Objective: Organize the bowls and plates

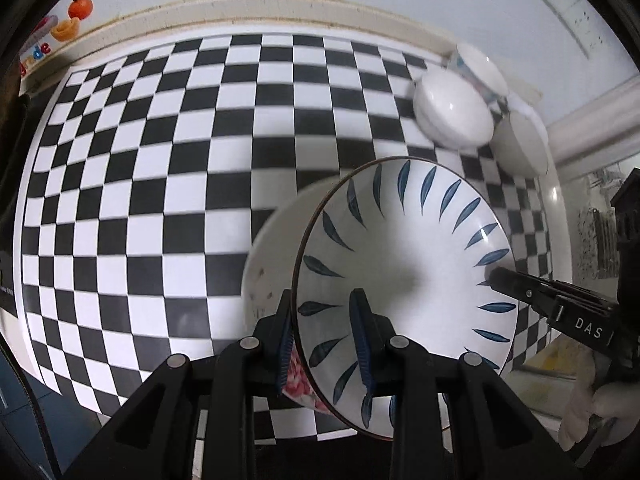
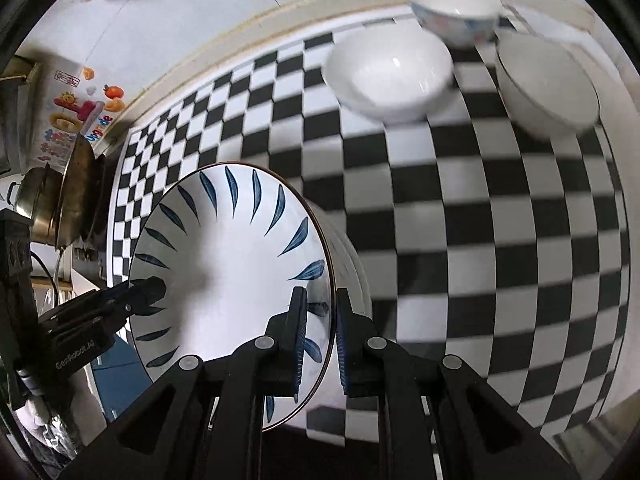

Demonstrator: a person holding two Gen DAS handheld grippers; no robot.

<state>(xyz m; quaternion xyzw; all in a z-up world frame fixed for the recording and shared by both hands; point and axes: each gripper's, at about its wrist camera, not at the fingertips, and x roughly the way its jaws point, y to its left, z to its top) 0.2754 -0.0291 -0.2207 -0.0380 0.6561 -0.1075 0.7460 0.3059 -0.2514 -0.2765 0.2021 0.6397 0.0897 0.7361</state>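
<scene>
While both tools grip it from opposite sides, the leaf-patterned bowl [image 1: 404,276] hangs tilted above the checkered worktop [image 1: 160,184], its white inside with blue leaf strokes turned toward the cameras. The left hand-held gripper [image 1: 326,344] is clenched on the bowl's rim, one finger inside and one outside against a red flowered outer wall. The right hand-held gripper [image 2: 322,340] is likewise clamped on the rim at the far side, one finger in the bowl and one behind it. In the left wrist view the right tool reaches in from the right edge, with a white-gloved hand [image 1: 592,404] below it.

Three other bowls sit at the far corner of the worktop, near the wall: a plain white bowl [image 2: 390,74], a bowl with a faint coloured pattern [image 2: 456,10] just behind it, and a white bowl with a thin dark rim [image 2: 546,84] beside them to the right. They are well apart from the held bowl. Metal pots [image 2: 60,204] stand past the worktop's left end, under fruit stickers [image 2: 80,108] on the wall.
</scene>
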